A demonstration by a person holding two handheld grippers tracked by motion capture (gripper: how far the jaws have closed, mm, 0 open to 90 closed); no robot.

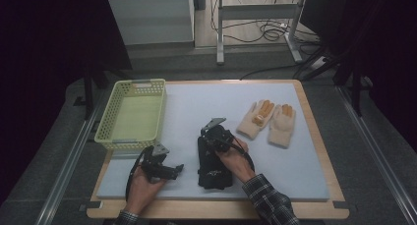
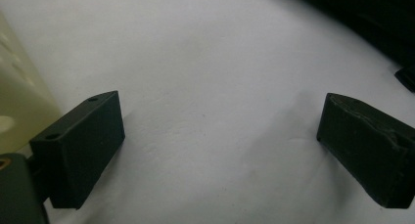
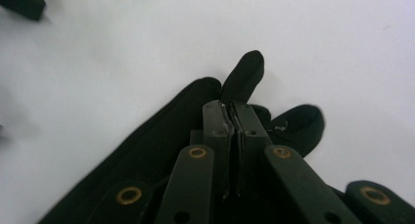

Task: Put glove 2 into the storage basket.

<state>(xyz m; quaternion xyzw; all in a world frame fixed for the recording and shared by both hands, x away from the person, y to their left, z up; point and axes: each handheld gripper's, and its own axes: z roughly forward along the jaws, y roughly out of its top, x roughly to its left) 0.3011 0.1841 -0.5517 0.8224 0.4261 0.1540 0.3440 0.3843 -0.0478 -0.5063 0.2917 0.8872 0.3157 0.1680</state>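
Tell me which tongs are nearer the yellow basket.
Left. The left tongs hover open just below the yellow basket; the right tongs sit farther right, shut on the black glove.

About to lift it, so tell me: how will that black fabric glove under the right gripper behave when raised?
The black fabric glove looks soft, so it will probably droop. The right gripper pinches one finger only, so the rest likely dangles. It seems light and unlikely to slip.

A pale yellow perforated basket is set at the left rear corner of a light grey mat, which is laid on a wooden board. Near the mat's right rear, a pair of cream gloves with orange fingertips is laid flat, side by side. Beyond the table, a metal frame and loose cables are seen on the floor.
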